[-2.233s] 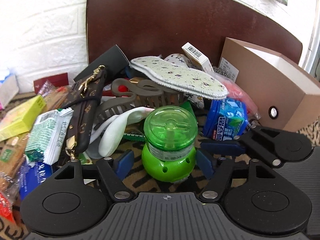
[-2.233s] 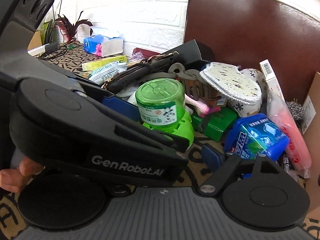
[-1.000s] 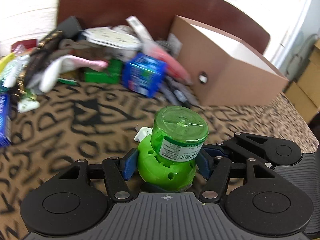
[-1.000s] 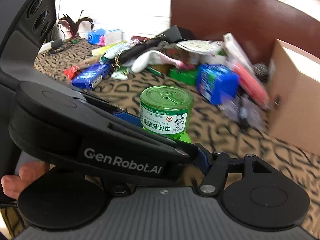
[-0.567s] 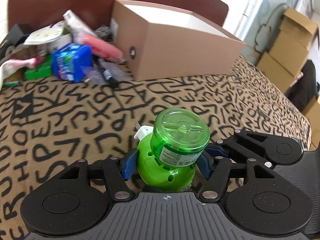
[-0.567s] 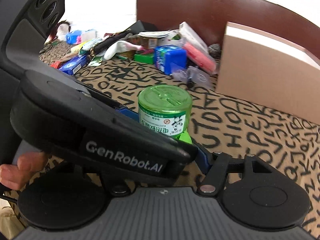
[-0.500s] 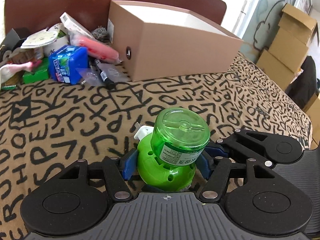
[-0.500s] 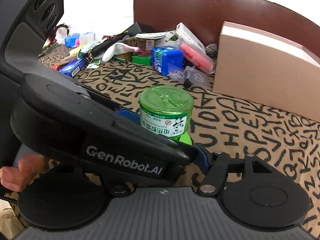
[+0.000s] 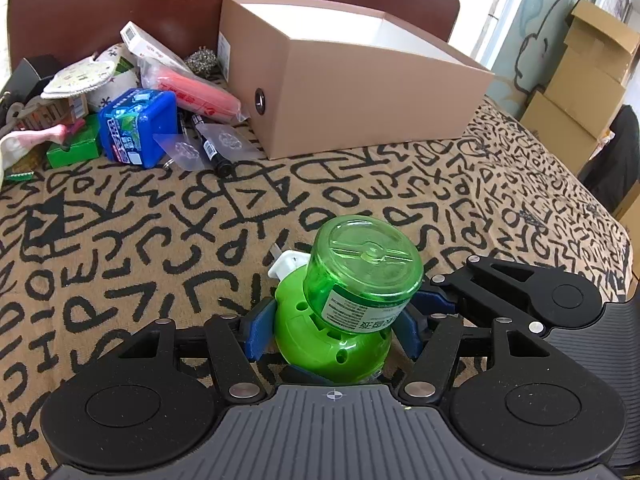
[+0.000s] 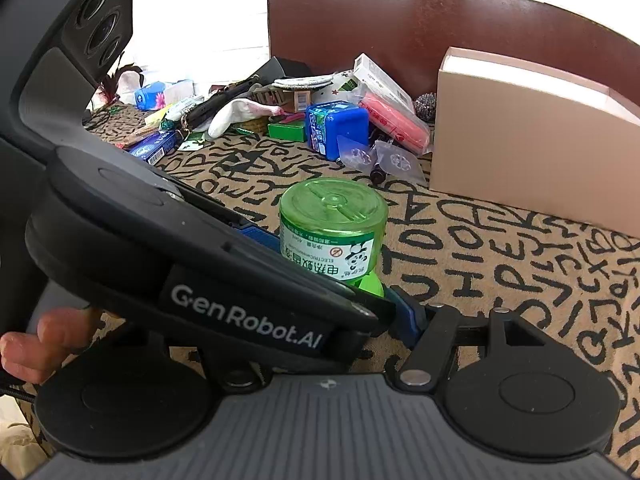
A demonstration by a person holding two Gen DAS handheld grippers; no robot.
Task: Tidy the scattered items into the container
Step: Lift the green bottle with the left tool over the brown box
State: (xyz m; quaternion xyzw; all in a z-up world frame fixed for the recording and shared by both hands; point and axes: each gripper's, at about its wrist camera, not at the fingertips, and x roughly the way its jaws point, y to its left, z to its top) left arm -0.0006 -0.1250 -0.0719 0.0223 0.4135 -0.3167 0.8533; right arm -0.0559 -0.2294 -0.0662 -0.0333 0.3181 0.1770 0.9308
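Note:
A green plug-in mosquito repeller [image 9: 352, 300] with a clear green bottle on top is tilted between the blue pads of my left gripper [image 9: 334, 330], which is shut on its round base above the patterned cloth. In the right wrist view the repeller [image 10: 332, 232] stands behind the left gripper's arm. My right gripper [image 10: 336, 312] shows one blue pad [image 10: 404, 316] close beside the green base; its other finger is hidden. The open tan box [image 9: 360, 92] stands ahead, and shows as the tan box [image 10: 520, 140] at the right.
A pile of loose items lies left of the box: a blue pack [image 9: 136, 128], a pink packet [image 9: 196, 92], black markers [image 9: 212, 152], a green box [image 9: 72, 148]. A brown chair back [image 9: 120, 0] is behind. Cardboard cartons [image 9: 580, 80] stand beyond the table's right edge. A person's fingers [image 10: 44, 340] grip the left handle.
Both grippers carried the green repeller away from the pile and rightwards until the tan box came ahead. Over the last half second they have held almost still.

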